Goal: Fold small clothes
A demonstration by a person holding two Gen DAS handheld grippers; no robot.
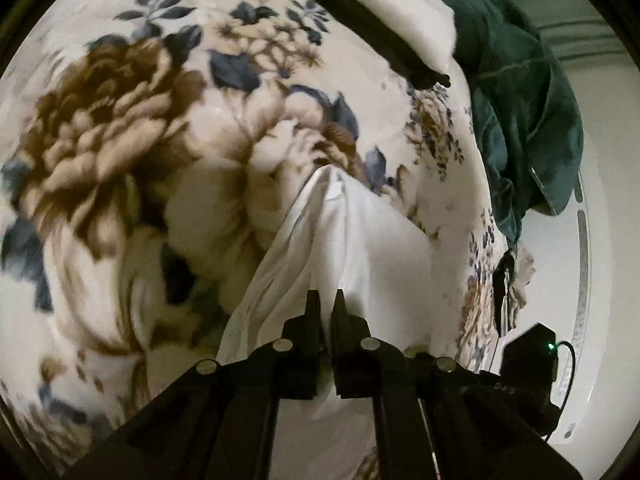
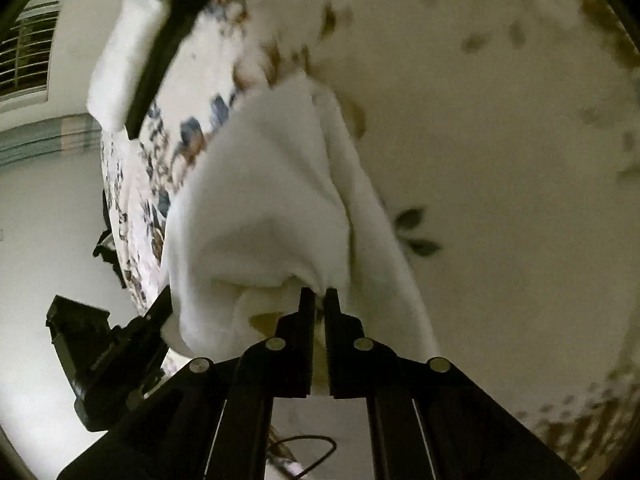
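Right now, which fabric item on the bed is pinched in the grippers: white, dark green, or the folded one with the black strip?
The plain white cloth. Left gripper and right gripper both clamp its edge. The dark green garment lies untouched at the bed's edge.

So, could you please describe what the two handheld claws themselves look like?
Both the left claw and right claw are matte black, with two narrow tapered fingers on angular linkage arms joined by round silver pins. The left one's body carries a small green light and a thin black cable.

We can't identify the white garment (image 2: 260, 200): bunched, blurred. Floral blanket (image 1: 120, 120) smeared; green cloth (image 1: 524, 100) cut off at the edge.
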